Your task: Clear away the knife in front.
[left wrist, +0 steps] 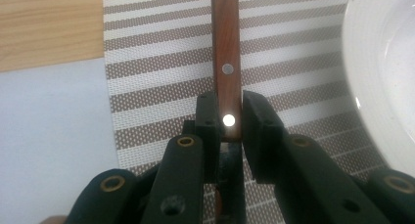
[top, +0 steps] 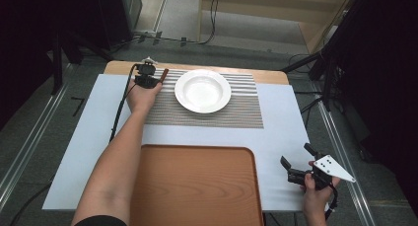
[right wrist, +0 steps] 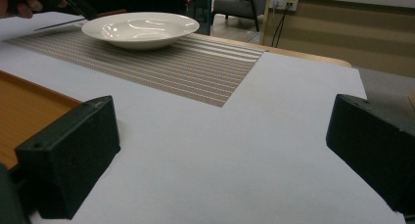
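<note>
A utensil with a brown wooden handle [left wrist: 225, 43] and two silver rivets lies on the striped placemat [left wrist: 156, 87], just left of the white plate [top: 202, 90]. My left gripper [left wrist: 227, 106] is shut on that handle, one pad pressed against each side near the lower rivet. In the high view the left gripper [top: 150, 72] is at the mat's far left corner, with the handle [top: 163, 74] sticking out beside it. My right gripper [top: 296, 155] stands open near the table's right front corner; its jaws [right wrist: 220, 150] are wide apart over the bare white sheet and hold nothing.
A large wooden tray [top: 197, 186] fills the front middle of the table, left of the right gripper. A white sheet [top: 281, 132] covers the tabletop under the mat. The plate's rim [left wrist: 381, 72] lies close to the right of the held handle.
</note>
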`<state>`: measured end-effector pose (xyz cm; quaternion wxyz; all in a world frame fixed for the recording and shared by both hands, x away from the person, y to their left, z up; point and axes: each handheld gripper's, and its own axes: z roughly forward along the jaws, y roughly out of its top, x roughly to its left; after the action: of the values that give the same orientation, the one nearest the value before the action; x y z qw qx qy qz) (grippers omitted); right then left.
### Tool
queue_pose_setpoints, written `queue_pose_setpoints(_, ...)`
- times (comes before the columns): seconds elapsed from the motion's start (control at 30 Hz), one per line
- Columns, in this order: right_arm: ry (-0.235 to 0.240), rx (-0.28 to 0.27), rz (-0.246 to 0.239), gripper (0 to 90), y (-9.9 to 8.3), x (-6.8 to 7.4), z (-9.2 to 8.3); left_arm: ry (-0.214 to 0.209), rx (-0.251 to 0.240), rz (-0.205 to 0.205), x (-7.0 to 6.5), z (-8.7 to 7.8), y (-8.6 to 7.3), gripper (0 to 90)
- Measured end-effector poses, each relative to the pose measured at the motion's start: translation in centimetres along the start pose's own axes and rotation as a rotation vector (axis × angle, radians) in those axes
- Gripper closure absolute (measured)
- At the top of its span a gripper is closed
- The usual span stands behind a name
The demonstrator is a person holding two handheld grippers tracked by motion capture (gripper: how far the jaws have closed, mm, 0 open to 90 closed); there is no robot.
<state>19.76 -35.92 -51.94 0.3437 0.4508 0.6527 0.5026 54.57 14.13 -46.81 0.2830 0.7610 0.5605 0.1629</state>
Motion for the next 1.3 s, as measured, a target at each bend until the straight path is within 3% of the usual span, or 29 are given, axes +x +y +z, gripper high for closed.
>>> queue_pose_setpoints(0.37,0.000,0.001,-0.001,0.0,0.0,0.0,0.0,-0.023,-0.022,0.006,0.4,-2.1,-0.6,76.9)
queue_pose_setpoints(0.57,-0.002,0.004,-0.001,0.0,0.0,0.0,0.1,-0.065,-0.034,-0.002,0.6,-3.5,-0.9,76.9)
queue_pose_setpoints(0.73,-0.001,0.004,0.002,0.0,0.0,0.0,0.1,-0.097,-0.047,0.017,0.3,-5.0,-1.3,76.9)
queue_pose_setpoints(1.3,0.000,0.004,0.001,0.0,0.0,0.0,0.1,-0.119,-0.062,0.067,-0.5,-7.4,-3.0,76.9)
